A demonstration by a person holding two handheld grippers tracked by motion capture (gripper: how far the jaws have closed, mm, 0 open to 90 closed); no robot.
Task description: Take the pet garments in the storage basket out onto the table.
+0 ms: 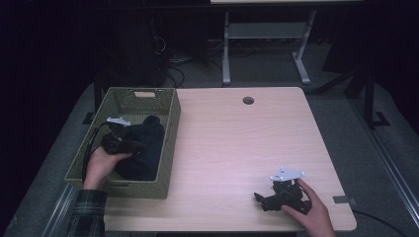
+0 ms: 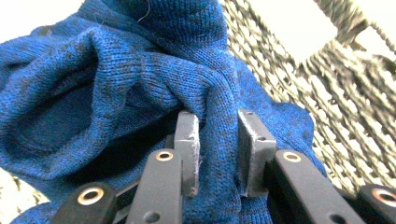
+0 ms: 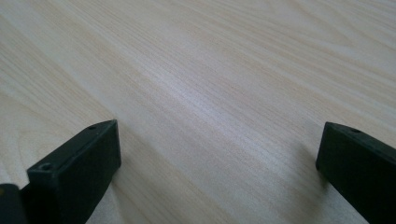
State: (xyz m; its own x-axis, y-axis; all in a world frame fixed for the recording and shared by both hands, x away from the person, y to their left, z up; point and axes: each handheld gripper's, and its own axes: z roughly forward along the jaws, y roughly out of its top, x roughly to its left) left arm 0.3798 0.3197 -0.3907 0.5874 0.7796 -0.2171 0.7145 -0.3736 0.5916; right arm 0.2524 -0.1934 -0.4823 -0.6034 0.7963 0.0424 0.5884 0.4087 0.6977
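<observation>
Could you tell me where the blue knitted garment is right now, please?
In the high view, the blue knitted garment lies inside the green woven basket at the table's left edge, with the left gripper shut on a fold of it.

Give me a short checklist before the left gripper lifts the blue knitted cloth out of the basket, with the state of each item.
1. Left gripper pinches a fold of the blue knitted cloth: ok.
2. Grip deep enough to hold the whole cloth: cannot tell.
3. Cloth free of the woven basket wall: cannot tell; it lies against the weave.
4. Right gripper open, holding nothing, over the table: ok.
5. Right gripper away from the basket: ok.
</observation>
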